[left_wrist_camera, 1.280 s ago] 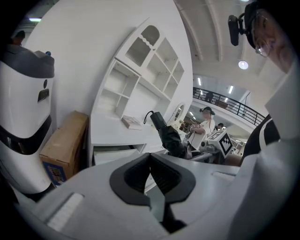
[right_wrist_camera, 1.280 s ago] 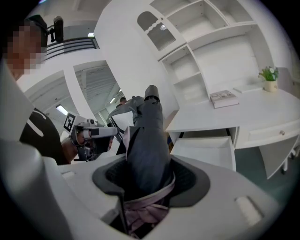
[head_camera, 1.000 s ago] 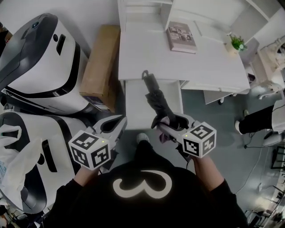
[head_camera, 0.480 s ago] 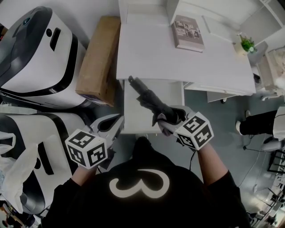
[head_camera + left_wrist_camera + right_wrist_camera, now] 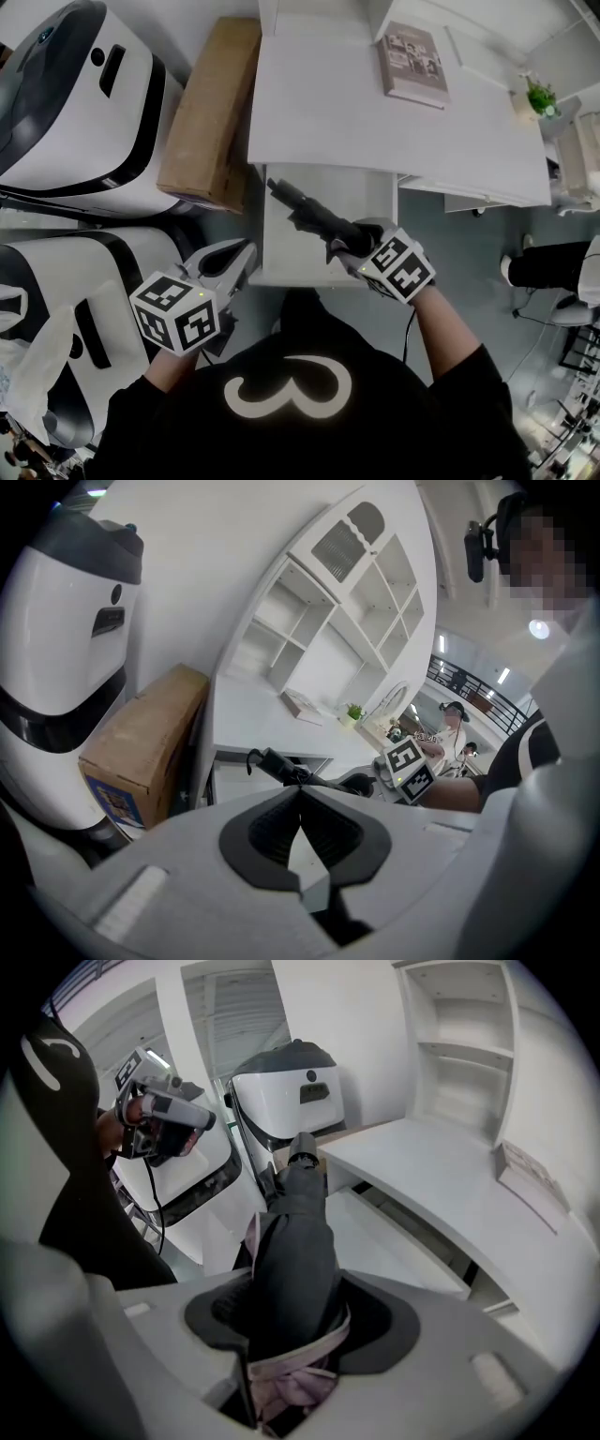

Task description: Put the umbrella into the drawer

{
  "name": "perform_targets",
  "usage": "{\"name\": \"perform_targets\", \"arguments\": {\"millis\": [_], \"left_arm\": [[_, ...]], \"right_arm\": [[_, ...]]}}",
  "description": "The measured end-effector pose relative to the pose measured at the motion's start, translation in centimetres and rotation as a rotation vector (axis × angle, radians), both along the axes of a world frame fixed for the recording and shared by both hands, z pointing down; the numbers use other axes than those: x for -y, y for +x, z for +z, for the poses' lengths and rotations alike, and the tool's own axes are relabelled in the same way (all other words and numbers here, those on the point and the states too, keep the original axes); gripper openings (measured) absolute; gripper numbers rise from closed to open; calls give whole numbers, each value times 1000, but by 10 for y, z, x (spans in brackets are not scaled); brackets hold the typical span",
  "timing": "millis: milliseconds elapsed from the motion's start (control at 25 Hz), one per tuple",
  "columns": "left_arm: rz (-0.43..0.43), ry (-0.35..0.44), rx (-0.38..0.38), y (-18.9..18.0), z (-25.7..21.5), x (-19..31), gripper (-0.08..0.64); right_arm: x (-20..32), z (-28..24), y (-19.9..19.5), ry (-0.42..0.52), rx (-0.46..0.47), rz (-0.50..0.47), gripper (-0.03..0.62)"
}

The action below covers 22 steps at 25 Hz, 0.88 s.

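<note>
Umbrella (image 5: 314, 214) over open drawer (image 5: 281, 251), drawer under desk (image 5: 323, 103), box (image 5: 208, 112) left of desk, book (image 5: 413, 64) on desk

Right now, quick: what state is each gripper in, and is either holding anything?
Left gripper: closed, nothing between the jaws.
Right gripper: closed on the folded umbrella.
</note>
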State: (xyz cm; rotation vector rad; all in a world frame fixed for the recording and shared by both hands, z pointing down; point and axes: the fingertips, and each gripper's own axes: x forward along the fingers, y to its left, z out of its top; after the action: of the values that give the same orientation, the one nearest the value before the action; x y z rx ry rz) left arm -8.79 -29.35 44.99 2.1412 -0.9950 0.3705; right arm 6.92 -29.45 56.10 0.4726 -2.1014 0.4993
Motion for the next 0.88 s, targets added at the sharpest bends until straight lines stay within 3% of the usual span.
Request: {"name": "perform_targets", "arguments": {"millis": [560,880], "left_arm": [[-5,-52,19,-2,21,10,9],[-23,-72,28,-7,32,17,9]], "right_arm": [[16,92,8,-122,-151,-29,235],[30,137,12,-133,-239,-44,235]]}}
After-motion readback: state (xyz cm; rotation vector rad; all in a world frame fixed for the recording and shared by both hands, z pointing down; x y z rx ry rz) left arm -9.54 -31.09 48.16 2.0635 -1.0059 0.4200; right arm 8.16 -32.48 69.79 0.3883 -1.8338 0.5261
